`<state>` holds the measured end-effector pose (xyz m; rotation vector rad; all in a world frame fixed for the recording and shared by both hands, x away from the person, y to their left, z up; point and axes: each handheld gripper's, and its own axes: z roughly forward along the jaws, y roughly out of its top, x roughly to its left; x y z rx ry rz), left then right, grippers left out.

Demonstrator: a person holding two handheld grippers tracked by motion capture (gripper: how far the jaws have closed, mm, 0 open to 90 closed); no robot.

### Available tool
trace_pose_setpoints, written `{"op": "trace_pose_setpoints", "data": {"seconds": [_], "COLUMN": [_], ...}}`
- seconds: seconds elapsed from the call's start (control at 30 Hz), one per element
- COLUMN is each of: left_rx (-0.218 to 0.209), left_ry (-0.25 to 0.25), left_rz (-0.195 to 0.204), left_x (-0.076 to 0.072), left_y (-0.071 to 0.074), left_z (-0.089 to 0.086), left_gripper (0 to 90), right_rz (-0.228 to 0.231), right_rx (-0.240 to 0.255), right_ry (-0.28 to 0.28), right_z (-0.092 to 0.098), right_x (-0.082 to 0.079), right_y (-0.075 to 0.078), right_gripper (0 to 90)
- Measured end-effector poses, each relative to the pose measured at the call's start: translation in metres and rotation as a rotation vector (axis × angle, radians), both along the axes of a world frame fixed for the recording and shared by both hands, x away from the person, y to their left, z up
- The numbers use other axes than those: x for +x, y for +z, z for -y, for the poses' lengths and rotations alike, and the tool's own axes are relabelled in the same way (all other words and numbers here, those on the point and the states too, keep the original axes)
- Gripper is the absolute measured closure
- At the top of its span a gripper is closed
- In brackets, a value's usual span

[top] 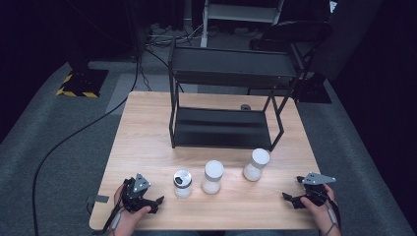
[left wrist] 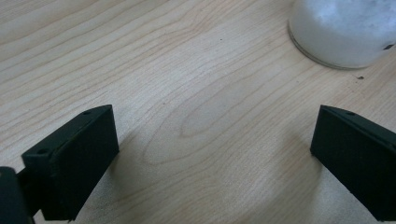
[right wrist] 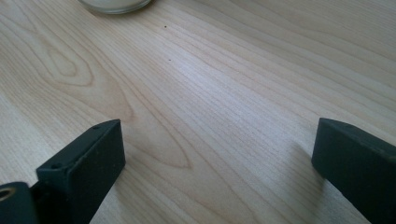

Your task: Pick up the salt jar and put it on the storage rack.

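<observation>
Tools (top: 156, 200) (top: 287, 196) agape; cylindrical jars (top: 212, 177); woodgrain table (top: 147, 128).

The rectangular wooden table (top: 147, 142) is pale beige with darker brown grain rings. The two-tier metal shelf rack (top: 226, 125) is black. Three small cylindrical jars are white: the left jar (top: 182, 183) has a silvery top, the middle jar (top: 212, 177) and the right jar (top: 255, 164) white lids. The floor carpet (top: 59, 147) is grey.
</observation>
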<state>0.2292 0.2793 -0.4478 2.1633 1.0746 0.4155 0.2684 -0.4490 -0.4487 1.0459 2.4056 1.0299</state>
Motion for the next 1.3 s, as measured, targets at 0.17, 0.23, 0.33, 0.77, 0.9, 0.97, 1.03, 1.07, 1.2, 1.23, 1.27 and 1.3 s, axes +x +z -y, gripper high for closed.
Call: {"op": "trace_pose_setpoints", "data": {"seconds": [0.17, 0.23, 0.33, 0.77, 0.9, 0.97, 1.03, 1.07, 1.2, 1.23, 1.27, 1.3], "left_rx": [0.000, -0.030, -0.061, -0.139, -0.171, -0.201, -0.212, -0.218, -0.229, -0.238, -0.238, -0.239], "left_ry": [-0.018, -0.006, -0.011, -0.037, -0.032, -0.025, -0.030, -0.028, -0.028, -0.032, -0.032, -0.030], "left_rz": [0.037, 0.074, 0.113, 0.182, 0.204, 0.226, 0.240, 0.246, 0.268, 0.285, 0.285, 0.289], "left_x": [-0.005, -0.012, -0.018, -0.028, -0.030, -0.034, -0.035, -0.036, -0.039, -0.040, -0.040, -0.041], "left_y": [0.000, 0.002, 0.005, 0.005, 0.003, 0.002, 0.002, 0.001, 0.000, 0.000, 0.000, 0.001], "left_z": [-0.002, -0.004, -0.008, -0.011, -0.015, -0.018, -0.019, -0.019, -0.018, -0.018, -0.018, -0.017], "left_gripper": [6.5, 6.3, 6.1, 6.2, 6.1, 6.2, 6.1, 6.2, 6.2, 6.2, 6.2, 6.2], "right_rz": [0.000, 0.000, 0.000, 0.000, 0.000, 0.000, 0.000, 0.000, 0.000, 0.000, 0.000, 0.000], "right_rx": [0.000, 0.000, 0.000, 0.000, 0.000, -0.001, -0.001, -0.001, -0.001, -0.001, -0.001, 0.000], "right_ry": [0.000, 0.000, 0.000, 0.000, -0.001, -0.001, -0.002, -0.002, -0.002, -0.002, -0.002, -0.002], "right_z": [0.000, 0.000, 0.000, 0.000, 0.000, 0.000, 0.000, 0.000, 0.000, 0.000, 0.000, 0.000], "right_x": [0.000, 0.000, 0.000, 0.000, 0.000, 0.000, 0.000, 0.000, 0.000, 0.000, 0.000, 0.000], "right_y": [0.000, 0.000, 0.000, 0.000, 0.000, 0.000, 0.000, 0.000, 0.000, 0.000, 0.000, 0.000], "right_gripper": [2.5, 2.5, 2.5, 2.5, 2.5, 2.4, 2.4, 2.4, 2.4, 2.4, 2.4, 2.4]}}
